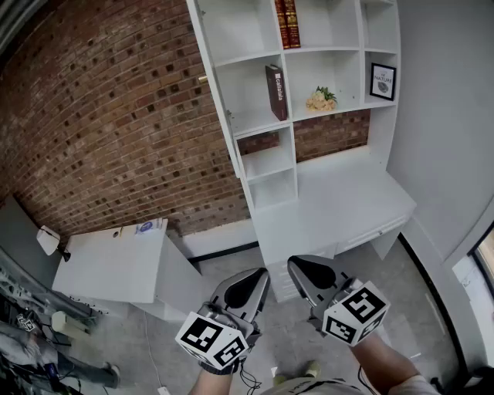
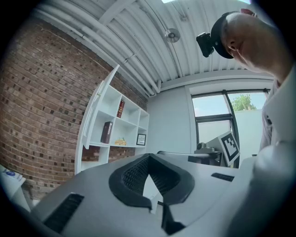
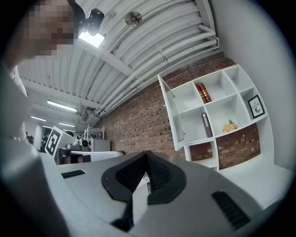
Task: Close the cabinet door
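The white cabinet door [image 1: 216, 85] stands open, seen edge-on at the left side of the white shelf unit [image 1: 309, 54], with a small knob on it. The same door [image 2: 95, 106] juts out toward me in the left gripper view, and in the right gripper view the door [image 3: 172, 113] hangs open left of the shelves. My left gripper [image 1: 261, 273] and right gripper [image 1: 295, 264] are held low, side by side, well short of the cabinet. On both the jaws meet at the tip with nothing between them. My left gripper [image 2: 149, 156] and right gripper [image 3: 147, 152] point level at the shelf unit.
A white desk [image 1: 347, 200] joins the shelf unit below. The shelves hold a dark book [image 1: 275, 92], red books [image 1: 287, 19], a small flower ornament [image 1: 320, 99] and a framed picture [image 1: 382, 81]. A low white cabinet [image 1: 116, 262] stands left against the brick wall [image 1: 100, 116].
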Demonstrator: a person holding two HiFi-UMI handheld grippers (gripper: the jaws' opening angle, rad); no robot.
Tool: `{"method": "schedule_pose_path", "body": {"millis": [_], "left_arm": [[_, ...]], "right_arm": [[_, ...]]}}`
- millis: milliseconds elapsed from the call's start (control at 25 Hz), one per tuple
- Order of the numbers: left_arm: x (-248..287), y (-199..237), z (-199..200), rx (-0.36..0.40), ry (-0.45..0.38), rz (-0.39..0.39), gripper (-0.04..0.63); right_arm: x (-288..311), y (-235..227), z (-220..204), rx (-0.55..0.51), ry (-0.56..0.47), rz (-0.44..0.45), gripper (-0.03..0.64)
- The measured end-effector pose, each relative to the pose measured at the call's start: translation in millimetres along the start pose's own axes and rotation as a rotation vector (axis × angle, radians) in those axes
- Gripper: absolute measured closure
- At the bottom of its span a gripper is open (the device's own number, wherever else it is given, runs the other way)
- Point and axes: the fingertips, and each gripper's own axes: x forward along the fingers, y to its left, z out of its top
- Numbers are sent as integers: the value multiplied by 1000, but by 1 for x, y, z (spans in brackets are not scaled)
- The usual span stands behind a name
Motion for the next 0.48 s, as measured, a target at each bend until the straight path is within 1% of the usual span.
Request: {"method": "schedule_pose_path", "body": {"millis": [280, 480], "left_arm": [[4, -2, 1, 4, -1, 16, 584], [6, 1, 13, 4, -12, 32, 584]], "right_arm": [[-5, -3, 3, 1, 0, 13, 600], [-9, -5, 16, 60, -27, 34, 598]]}}
